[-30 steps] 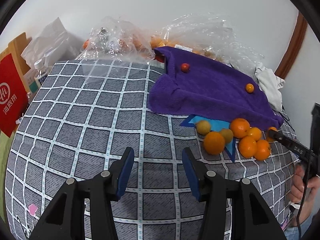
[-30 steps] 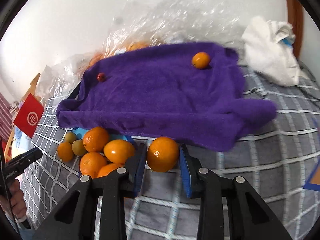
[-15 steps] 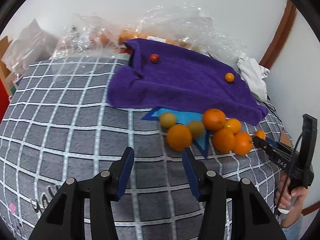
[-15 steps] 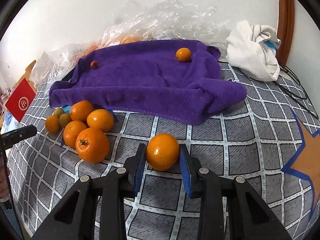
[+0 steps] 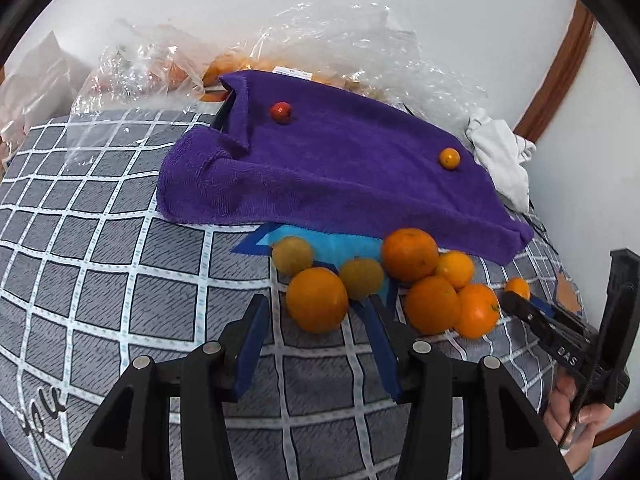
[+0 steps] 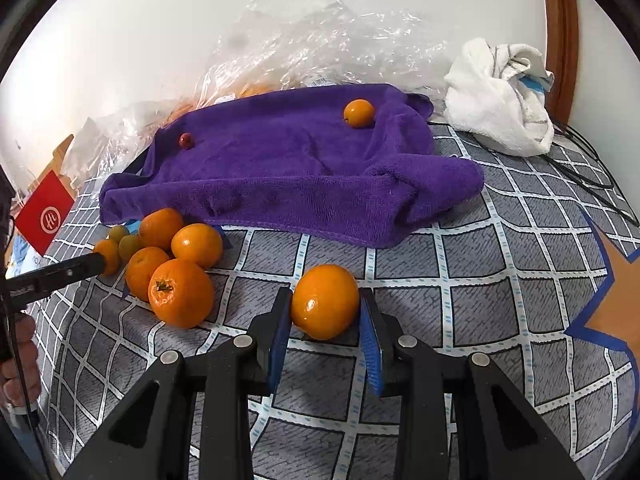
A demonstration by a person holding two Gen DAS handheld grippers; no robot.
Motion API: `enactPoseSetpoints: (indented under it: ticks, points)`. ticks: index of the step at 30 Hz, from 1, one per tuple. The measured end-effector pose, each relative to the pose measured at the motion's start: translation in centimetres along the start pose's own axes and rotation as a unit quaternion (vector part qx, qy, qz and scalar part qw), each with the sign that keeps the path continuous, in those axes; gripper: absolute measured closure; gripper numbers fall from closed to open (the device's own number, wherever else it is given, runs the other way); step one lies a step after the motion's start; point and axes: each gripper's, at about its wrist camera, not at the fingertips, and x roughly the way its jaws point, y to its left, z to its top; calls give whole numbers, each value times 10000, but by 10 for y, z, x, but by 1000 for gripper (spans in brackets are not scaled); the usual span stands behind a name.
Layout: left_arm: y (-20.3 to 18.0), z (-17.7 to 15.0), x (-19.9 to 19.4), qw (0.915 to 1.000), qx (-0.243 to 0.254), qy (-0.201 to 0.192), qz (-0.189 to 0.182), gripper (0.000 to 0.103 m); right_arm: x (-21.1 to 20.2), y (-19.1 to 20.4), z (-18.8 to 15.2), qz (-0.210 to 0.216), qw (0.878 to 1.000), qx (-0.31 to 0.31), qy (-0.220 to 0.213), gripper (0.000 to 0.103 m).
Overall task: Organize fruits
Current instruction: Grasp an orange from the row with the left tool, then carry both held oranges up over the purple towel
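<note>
Since a second ago my left claw (image 5: 316, 330) has neared the orange pile (image 5: 408, 254), jaws apart, empty; my right claw (image 6: 325, 334) grips an orange (image 6: 325, 301). Its handle reads "DAS"; white cloth (image 6: 496, 100) upper right.

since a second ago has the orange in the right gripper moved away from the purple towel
Yes. The orange, clamped in the right gripper, sat at the purple towel front edge before; now a row of checked cloth separates them, so it has moved toward the camera.

Beyond the left gripper (image 5: 316, 320), the purple towel (image 5: 340, 176) hides part of a blue patch (image 5: 328, 245). Farther off, crinkled clear bags (image 5: 352, 52) blur the orange fruit inside. To its right, a hand (image 5: 576, 420) is cut off by the picture's edge.
</note>
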Motion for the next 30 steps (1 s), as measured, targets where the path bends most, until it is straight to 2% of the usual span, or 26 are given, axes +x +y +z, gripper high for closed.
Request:
enactPoseSetpoints:
  ticks: [3, 7, 12, 17, 22, 28, 30]
  points:
    - [6, 1, 4, 9998, -180, -41, -80, 63, 0, 0, 0, 17, 10000, 24, 2, 70]
    - [7, 0, 4, 9996, -165, -152, -184, 72, -1, 0, 0, 70, 9999, 68, -30, 70]
    - [7, -3, 2, 9994, -41, -257, -231, 72, -5, -6, 0, 213, 9993, 249, -153, 70]
    - [17, -4, -6, 9983, -255, -419, -313, 72, -9, -10, 0, 314, 9984, 386, -266, 71]
    - [26, -4, -8, 9973, -459, -490, -287, 72, -11, -12, 1, 268, 9981, 456, -309, 70]
    - [22, -5, -6, 9978, -375, -485, -246, 72, -11, -13, 0, 231, 9980, 486, -324, 71]
    - [22, -5, -10, 9971, -389, -535, -366, 72, -12, -13, 0, 247, 9981, 469, -328, 71]
